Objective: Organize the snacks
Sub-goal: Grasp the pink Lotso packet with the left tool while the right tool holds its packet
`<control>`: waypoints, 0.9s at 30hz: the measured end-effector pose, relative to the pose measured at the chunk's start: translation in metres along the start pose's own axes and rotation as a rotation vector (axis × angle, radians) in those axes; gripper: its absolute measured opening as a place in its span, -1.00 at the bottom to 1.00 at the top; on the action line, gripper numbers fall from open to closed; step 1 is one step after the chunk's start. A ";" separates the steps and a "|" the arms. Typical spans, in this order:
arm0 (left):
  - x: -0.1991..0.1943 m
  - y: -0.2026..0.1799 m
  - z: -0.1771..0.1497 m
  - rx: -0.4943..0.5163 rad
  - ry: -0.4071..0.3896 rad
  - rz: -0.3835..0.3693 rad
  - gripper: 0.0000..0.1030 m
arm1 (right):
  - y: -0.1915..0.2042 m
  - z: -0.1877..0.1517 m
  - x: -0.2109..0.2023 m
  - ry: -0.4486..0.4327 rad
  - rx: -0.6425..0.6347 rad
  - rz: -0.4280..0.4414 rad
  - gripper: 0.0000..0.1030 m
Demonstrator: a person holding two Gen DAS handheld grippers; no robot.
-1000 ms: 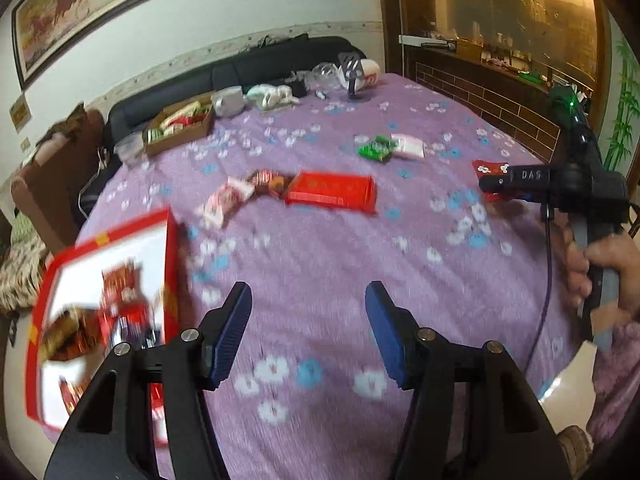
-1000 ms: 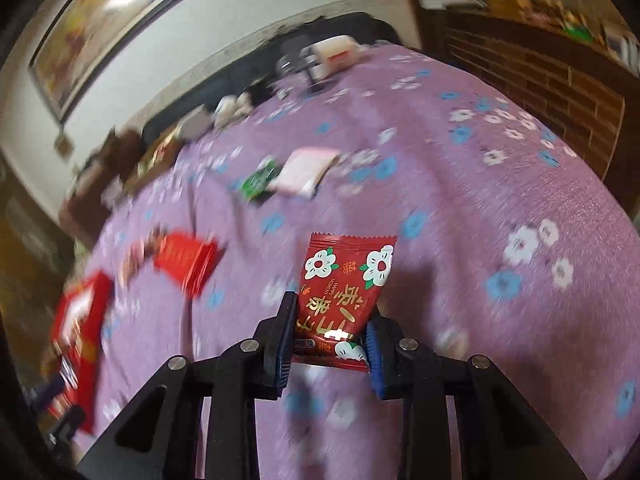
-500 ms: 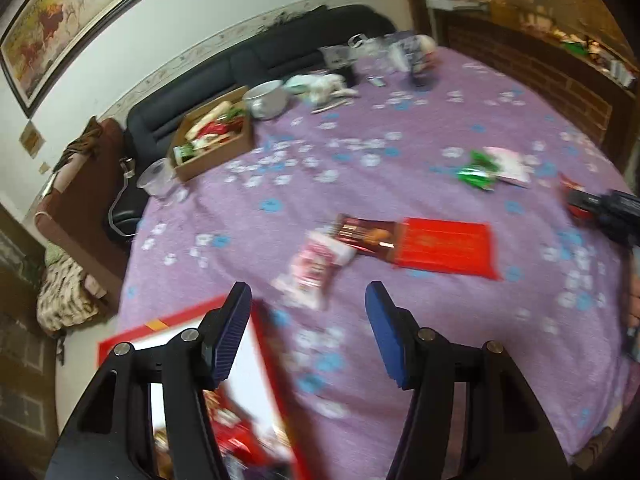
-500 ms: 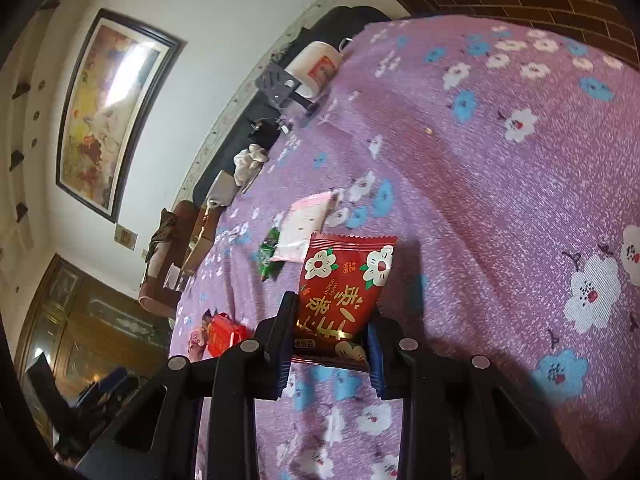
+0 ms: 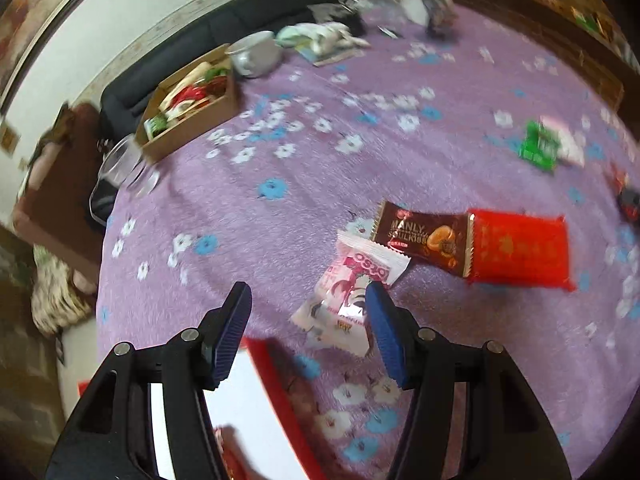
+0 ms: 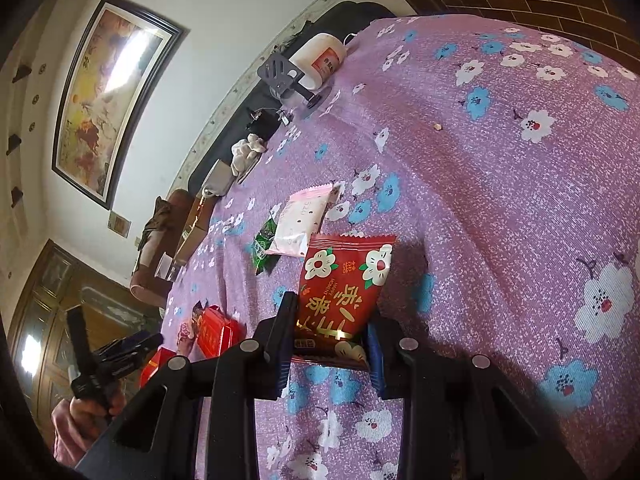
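one red packet (floral) clamped in right gripper.

Soft indoor light, heavy fisheye warp, one view blurred.

The left wrist view is smeared by motion, worst on the cloth toward its far and right edges. The right wrist view is sharp; glare whitens the painting, and a dark shadow falls beside the red packet.
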State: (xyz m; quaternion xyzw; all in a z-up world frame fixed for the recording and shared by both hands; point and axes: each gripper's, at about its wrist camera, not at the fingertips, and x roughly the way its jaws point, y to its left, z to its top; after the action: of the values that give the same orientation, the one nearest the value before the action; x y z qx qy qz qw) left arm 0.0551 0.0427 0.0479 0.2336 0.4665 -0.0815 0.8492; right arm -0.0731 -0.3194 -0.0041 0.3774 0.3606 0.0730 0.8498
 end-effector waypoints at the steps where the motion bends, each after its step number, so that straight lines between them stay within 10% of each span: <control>1: 0.004 -0.003 0.001 0.025 0.001 0.011 0.13 | 0.001 0.000 0.000 0.000 -0.003 -0.001 -0.38; 13: 0.034 -0.017 -0.002 0.064 0.036 -0.080 0.31 | 0.004 -0.001 0.003 0.001 -0.019 -0.010 -0.38; 16: 0.032 -0.015 -0.005 0.003 0.047 -0.157 -0.19 | 0.003 -0.001 0.002 0.000 -0.021 -0.011 -0.38; 27: 0.003 -0.034 -0.039 -0.141 0.047 -0.158 -0.30 | 0.003 -0.002 0.003 -0.001 -0.023 -0.012 -0.38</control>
State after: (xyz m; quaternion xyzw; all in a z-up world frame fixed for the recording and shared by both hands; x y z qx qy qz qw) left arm 0.0155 0.0315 0.0170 0.1376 0.5078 -0.1094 0.8434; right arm -0.0718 -0.3153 -0.0041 0.3654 0.3617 0.0717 0.8547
